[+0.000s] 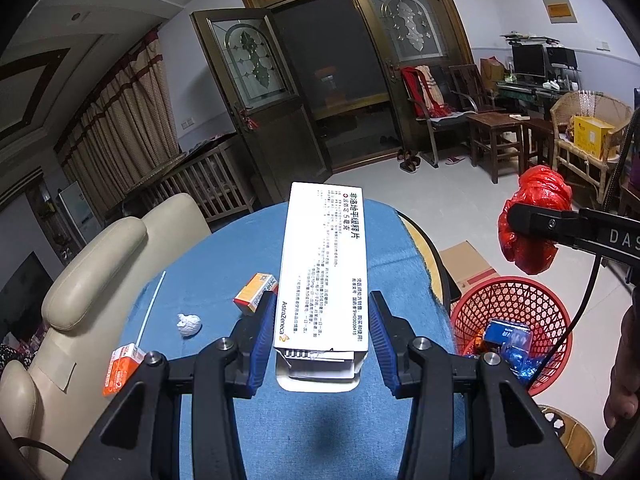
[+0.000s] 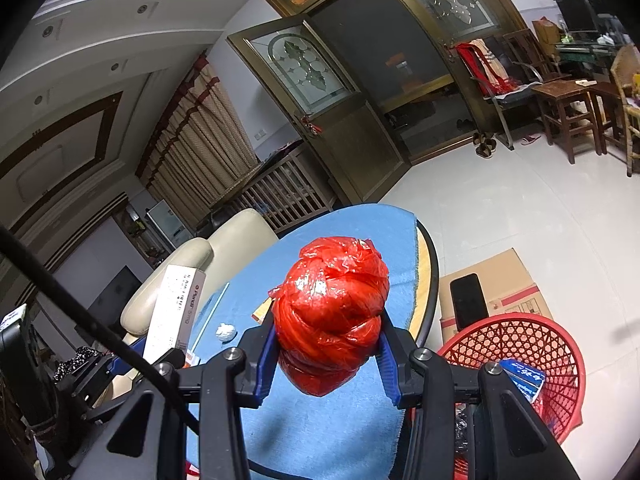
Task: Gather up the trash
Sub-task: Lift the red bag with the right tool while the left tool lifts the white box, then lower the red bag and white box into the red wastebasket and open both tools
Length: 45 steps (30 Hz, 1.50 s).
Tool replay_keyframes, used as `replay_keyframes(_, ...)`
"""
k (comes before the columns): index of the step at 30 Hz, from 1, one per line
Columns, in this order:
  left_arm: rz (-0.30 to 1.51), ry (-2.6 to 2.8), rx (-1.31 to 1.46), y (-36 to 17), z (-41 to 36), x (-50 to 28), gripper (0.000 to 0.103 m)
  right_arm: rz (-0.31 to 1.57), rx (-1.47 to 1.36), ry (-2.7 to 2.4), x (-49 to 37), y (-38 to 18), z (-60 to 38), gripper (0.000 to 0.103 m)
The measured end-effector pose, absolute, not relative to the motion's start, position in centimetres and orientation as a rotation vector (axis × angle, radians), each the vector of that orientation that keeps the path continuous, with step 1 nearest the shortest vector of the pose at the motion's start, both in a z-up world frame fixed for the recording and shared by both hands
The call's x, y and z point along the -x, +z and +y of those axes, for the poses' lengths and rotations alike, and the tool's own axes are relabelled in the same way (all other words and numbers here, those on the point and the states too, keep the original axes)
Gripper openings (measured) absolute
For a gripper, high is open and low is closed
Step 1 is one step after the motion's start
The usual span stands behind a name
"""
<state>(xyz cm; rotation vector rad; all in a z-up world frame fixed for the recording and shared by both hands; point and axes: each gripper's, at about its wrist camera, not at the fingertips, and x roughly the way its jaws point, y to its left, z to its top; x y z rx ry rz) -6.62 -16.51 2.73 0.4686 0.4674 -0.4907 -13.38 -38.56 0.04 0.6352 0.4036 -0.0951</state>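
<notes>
Left hand-held gripper (image 1: 320, 336) tilted down, clamping white medicine box (image 1: 324, 268), right hand-held gripper (image 2: 326, 354) clamped on red bag (image 2: 334, 312) beside basket (image 2: 516, 344)

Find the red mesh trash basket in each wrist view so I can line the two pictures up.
Left wrist view: the red mesh trash basket is at lower right, on the floor beside the blue-covered table.
Right wrist view: the basket is at lower right, partly behind the tool.
Shared landmark: the cardboard box on the floor just beyond the basket.
</notes>
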Motion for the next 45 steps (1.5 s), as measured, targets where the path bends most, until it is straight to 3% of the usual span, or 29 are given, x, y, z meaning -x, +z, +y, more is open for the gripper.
replay_keyframes(45, 0.454, -0.593, -0.665, 0.6, -24.6, 10.0, 0.047, 0.392, -0.842, -0.184, 17.1, -4.4, -46.1, 0.046)
